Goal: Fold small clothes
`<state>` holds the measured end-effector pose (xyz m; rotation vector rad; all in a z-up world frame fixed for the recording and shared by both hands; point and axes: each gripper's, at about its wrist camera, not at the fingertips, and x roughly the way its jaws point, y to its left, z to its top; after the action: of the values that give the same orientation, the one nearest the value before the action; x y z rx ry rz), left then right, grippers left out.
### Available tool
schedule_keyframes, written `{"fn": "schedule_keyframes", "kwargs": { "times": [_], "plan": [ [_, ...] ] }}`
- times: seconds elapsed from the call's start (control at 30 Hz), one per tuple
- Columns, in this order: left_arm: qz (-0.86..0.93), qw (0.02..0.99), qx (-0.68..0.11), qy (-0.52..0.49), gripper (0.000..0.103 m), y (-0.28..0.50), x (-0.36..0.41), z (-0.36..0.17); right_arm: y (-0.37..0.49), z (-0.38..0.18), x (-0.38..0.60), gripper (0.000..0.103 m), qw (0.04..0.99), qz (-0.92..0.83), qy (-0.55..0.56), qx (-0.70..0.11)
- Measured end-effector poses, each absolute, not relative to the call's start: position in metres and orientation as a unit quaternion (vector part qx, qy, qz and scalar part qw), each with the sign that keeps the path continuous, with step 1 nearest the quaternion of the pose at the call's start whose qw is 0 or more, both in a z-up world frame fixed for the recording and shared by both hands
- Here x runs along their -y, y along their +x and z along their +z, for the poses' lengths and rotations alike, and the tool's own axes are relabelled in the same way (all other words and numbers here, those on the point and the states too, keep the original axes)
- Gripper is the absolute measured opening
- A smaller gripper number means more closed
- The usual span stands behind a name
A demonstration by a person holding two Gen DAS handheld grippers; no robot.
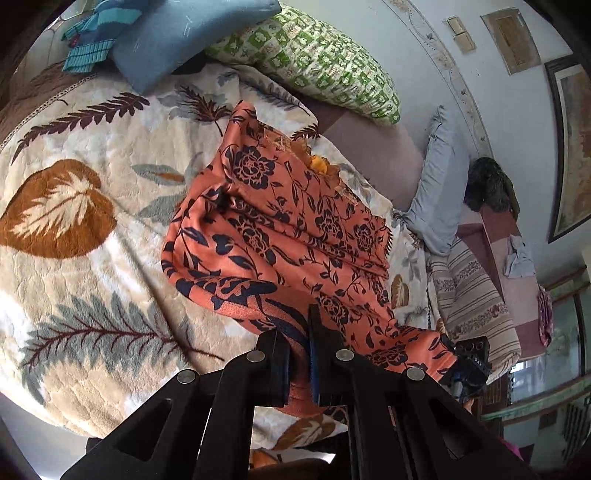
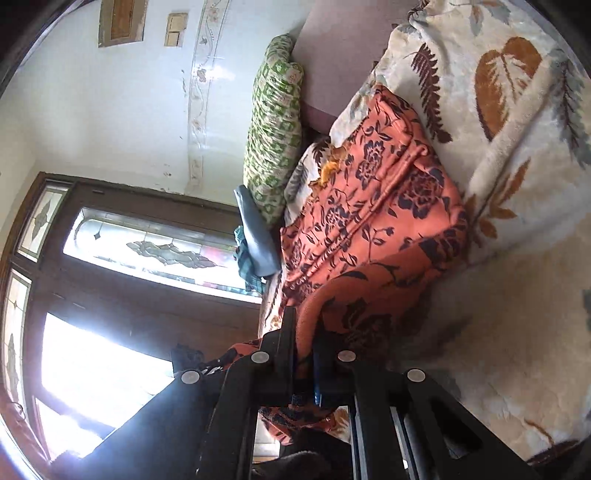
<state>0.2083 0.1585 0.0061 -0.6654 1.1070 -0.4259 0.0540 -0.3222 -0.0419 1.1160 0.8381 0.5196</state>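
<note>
- Fabric is being pinched by the left gripper (image 1: 300,354): a near edge of the orange floral garment (image 1: 288,221) is being held between its narrowly set fingers, the cloth bunching in the gap just ahead of the camera.
- From that grip the garment is being stretched away and to the right, its far part lying in loose folds on the leaf-patterned blanket (image 1: 85,192) that is covering the bed.
- A second corner of the same garment is being held at the lower right of the left wrist view, where the other gripper's dark body is being glimpsed just beside the cloth.
- In the right wrist view the right gripper (image 2: 304,356) is being kept nearly closed on the orange floral garment (image 2: 376,206), with a fold of the cloth draped over and between its fingers.
- Beyond the right gripper the garment is being spread up and away across the leaf-patterned blanket (image 2: 517,166), a ridge-like crease running along its middle.
- A green patterned pillow (image 1: 314,55) and a blue pillow (image 1: 177,33) are being seen past the garment's far end, well apart from both grippers.
</note>
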Motion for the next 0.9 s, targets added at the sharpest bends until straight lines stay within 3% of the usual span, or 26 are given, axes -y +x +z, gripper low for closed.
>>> {"fn": "schedule_keyframes", "kwargs": {
  "times": [0.33, 0.6, 0.9],
  "plan": [
    [-0.133, 0.783, -0.513, -0.325, 0.006, 0.340, -0.144, -0.010, 0.168, -0.057, 0.357, 0.006, 0.736, 0.193, 0.554, -0.337],
    [-0.070, 0.778, -0.538, -0.316, 0.007, 0.457, -0.117, -0.043, 0.259, -0.085, 0.368, 0.007, 0.738, 0.139, 0.561, -0.347],
    [0.000, 0.701, -0.594, -0.395, 0.010, 0.539, -0.127, -0.103, 0.318, -0.111, 0.382, 0.021, 0.721, 0.059, 0.584, -0.368]
  ]
}}
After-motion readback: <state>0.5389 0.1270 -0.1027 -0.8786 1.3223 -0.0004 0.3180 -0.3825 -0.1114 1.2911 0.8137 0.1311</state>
